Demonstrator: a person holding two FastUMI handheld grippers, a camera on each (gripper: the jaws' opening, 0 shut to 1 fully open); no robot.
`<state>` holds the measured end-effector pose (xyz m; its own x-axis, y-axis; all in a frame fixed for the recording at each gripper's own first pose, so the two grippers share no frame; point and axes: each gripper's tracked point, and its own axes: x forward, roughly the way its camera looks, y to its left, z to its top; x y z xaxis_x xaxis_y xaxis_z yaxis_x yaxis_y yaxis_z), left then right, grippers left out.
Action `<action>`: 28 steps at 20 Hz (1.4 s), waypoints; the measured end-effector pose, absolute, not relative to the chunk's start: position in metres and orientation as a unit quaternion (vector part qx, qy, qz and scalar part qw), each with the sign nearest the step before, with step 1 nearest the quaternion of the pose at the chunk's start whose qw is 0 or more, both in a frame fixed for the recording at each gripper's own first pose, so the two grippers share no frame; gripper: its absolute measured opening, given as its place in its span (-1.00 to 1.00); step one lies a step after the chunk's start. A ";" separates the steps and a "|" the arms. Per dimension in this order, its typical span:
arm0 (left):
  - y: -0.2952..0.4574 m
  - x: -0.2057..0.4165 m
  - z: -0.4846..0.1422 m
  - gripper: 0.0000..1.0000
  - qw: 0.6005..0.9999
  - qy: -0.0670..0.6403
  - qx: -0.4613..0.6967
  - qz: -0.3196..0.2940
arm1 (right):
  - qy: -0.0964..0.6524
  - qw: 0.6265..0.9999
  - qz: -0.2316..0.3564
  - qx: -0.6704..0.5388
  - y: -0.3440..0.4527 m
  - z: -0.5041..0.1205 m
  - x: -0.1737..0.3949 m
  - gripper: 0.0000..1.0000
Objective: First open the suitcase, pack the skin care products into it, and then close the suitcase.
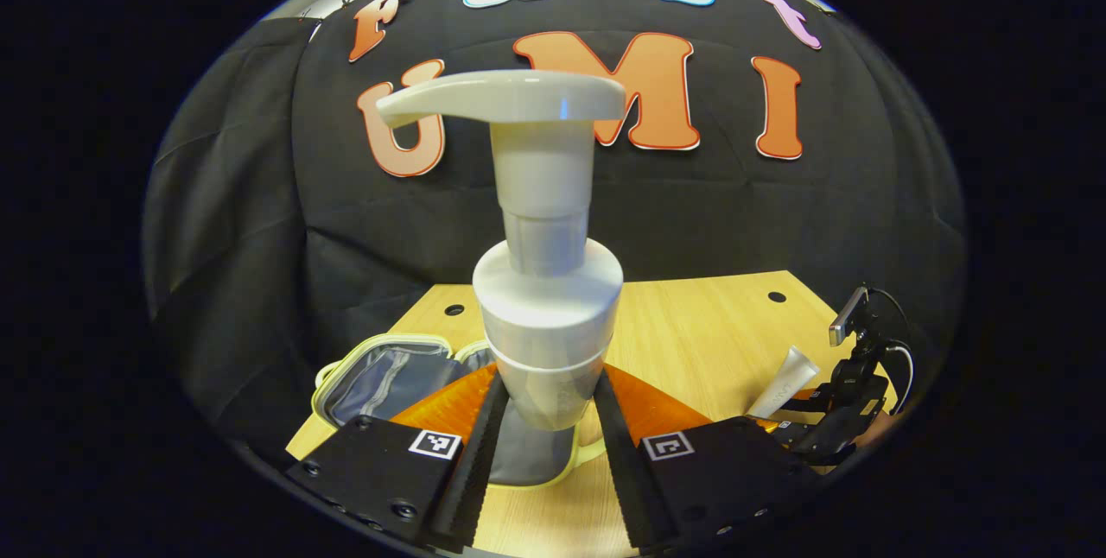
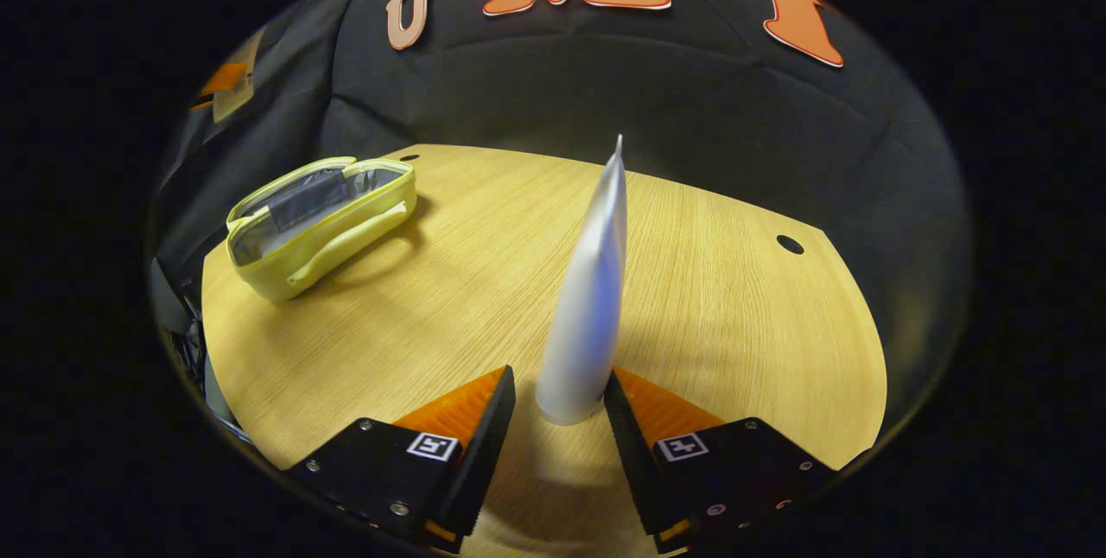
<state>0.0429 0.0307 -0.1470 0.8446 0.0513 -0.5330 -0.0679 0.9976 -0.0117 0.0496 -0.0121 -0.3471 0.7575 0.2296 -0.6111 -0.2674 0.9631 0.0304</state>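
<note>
A wooden table [image 2: 708, 282] with a pale grain fills the lower middle of the right gripper view, its far edge curving across the centre. A small dark hole [image 2: 789, 244] sits at right of centre (two more holes [image 1: 454, 310] lie along the table's far edge in the left gripper view).

I can read no word, brand or number on anything here. The only signs I see are small black-and-white square markers on my left tongs [image 1: 540, 454] and right tongs [image 2: 560, 446], one on each finger. The tube [image 2: 587, 299] shows me a plain side.
</note>
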 end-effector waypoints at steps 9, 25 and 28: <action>0.047 0.030 -0.142 0.24 0.959 0.278 -0.007 0.058 | 0.321 0.934 0.153 -0.017 -0.004 -0.351 0.046 0.00; 0.122 0.052 -0.196 0.24 0.953 0.300 -0.034 0.009 | 0.263 0.956 0.128 -0.002 0.046 -0.222 0.024 -0.03; 0.130 0.057 -0.199 0.24 0.954 0.299 -0.034 -0.011 | 0.258 0.959 0.121 0.001 0.063 -0.203 0.022 -0.03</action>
